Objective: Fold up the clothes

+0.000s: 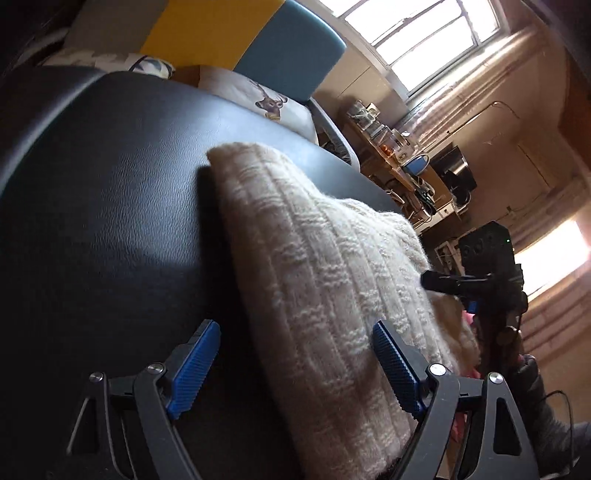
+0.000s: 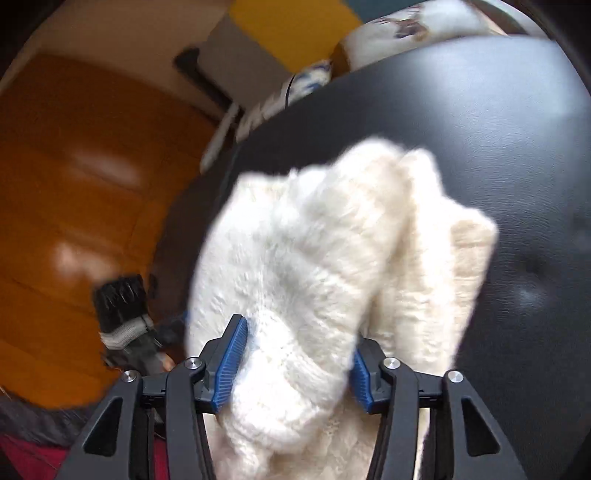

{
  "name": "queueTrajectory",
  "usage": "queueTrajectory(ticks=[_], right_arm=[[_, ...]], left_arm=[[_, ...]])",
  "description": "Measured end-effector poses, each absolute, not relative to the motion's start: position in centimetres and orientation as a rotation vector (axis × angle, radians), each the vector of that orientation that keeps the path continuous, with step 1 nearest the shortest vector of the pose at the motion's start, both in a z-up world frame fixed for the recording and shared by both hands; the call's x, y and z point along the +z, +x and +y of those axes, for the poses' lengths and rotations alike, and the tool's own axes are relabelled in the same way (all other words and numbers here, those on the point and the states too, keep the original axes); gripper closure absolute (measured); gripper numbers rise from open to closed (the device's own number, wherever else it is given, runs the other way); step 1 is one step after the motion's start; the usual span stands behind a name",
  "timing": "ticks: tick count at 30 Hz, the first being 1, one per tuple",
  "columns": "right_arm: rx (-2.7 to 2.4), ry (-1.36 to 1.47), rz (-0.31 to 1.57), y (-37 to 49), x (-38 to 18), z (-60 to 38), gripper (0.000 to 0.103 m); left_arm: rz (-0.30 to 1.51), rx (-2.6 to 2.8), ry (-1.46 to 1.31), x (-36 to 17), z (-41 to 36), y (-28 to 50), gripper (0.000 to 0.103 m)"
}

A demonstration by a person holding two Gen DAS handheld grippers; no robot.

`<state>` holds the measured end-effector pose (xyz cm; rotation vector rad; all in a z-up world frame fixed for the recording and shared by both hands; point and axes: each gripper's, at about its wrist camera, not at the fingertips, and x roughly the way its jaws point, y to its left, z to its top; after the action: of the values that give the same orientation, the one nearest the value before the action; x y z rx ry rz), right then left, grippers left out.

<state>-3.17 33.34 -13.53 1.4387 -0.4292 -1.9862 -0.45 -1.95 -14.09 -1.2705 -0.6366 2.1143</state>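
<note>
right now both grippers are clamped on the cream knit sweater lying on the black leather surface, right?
Not both. In the left wrist view the left gripper is open, its fingers apart. Only the right gripper clamps the cream knit sweater on the black leather surface.

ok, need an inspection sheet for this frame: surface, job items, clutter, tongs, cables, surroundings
Surface: black leather top, bare apart from the knit.
Job items: cream knit lying folded along the surface; one end bunched up in the right tongs.
Clutter: nothing seen on the surface.
Tongs: left tongs open, straddling the knit's edge; right tongs shut on the knit.
Cables: one thin dark cable by the floor at right.
Surroundings: deer cushion, window, crowded shelf, wooden floor.
</note>
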Motion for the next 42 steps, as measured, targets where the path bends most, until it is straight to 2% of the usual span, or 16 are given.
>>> queueTrajectory(ticks=[4, 9, 10, 11, 14, 15, 16, 19, 21, 22, 25, 27, 29, 34, 39, 42], right_arm=[[-2.131, 1.396, -0.155, -1.2, -12.4, 30.9, 0.062], [-2.281, 1.276, 0.070, -0.3, -11.3, 30.5, 0.052], [-2.292, 1.291, 0.061, -0.3, -11.3, 30.7, 0.052], [-2.294, 1.317, 0.048, -0.7, -11.5, 30.5, 0.051], [-2.274, 1.401, 0.110, -1.8, -11.5, 28.9, 0.057], [-2.285, 1.388, 0.126, -1.7, -10.9, 28.2, 0.075], [-2.305, 1.352, 0.137, -1.4, -10.1, 27.4, 0.082], [-2.361, 1.244, 0.170, -0.5, -7.7, 25.2, 0.084], [-2.390, 1.170, 0.151, 0.2, -6.2, 24.8, 0.084], [-2.397, 1.156, 0.142, 0.4, -6.0, 24.9, 0.084], [-2.418, 1.138, 0.072, 0.3, -5.1, 25.7, 0.084], [-2.438, 1.123, 0.029, 1.0, -4.8, 26.7, 0.084], [-2.439, 1.156, -0.152, 1.2, -6.2, 28.5, 0.084], [-2.379, 1.209, -0.633, 3.3, -14.0, 33.2, 0.084], [-2.575, 1.025, -0.333, 5.5, -8.9, 32.0, 0.084], [-2.588, 1.126, -0.347, 5.1, -10.7, 33.2, 0.081]], left_arm=[[-0.733, 2.043, -1.279, -14.8, -2.0, -1.4, 0.010], [-0.724, 1.994, -1.312, -13.8, 0.5, -3.0, 0.009], [-0.663, 2.032, -1.298, -13.4, 0.9, -3.0, 0.017], [-0.598, 2.070, -1.282, -13.0, 1.2, -3.0, 0.038], [-0.558, 2.076, -1.270, -12.5, 1.3, -3.6, 0.053], [-0.530, 2.087, -1.266, -12.2, 1.3, -3.8, 0.054], [-0.484, 2.109, -1.259, -11.8, 1.4, -3.9, 0.057], [-0.375, 2.192, -1.241, -10.3, 1.2, -4.2, 0.059], [-0.317, 2.251, -1.229, -9.3, 0.7, -4.3, 0.055], [-0.287, 2.279, -1.223, -8.8, 0.5, -4.3, 0.045], [-0.245, 2.288, -1.122, -6.9, 0.9, -3.5, 0.044], [-0.219, 2.289, -1.051, -5.6, 1.2, -2.9, 0.036], [-0.193, 2.288, -0.981, -4.4, 1.5, -2.3, 0.016], [-0.169, 2.187, -0.974, -5.2, 5.1, -2.5, 0.016], [-0.219, 2.118, -1.048, -8.4, 8.0, -2.4, 0.016], [-0.185, 2.079, -1.070, -9.2, 8.9, -2.0, 0.016]])
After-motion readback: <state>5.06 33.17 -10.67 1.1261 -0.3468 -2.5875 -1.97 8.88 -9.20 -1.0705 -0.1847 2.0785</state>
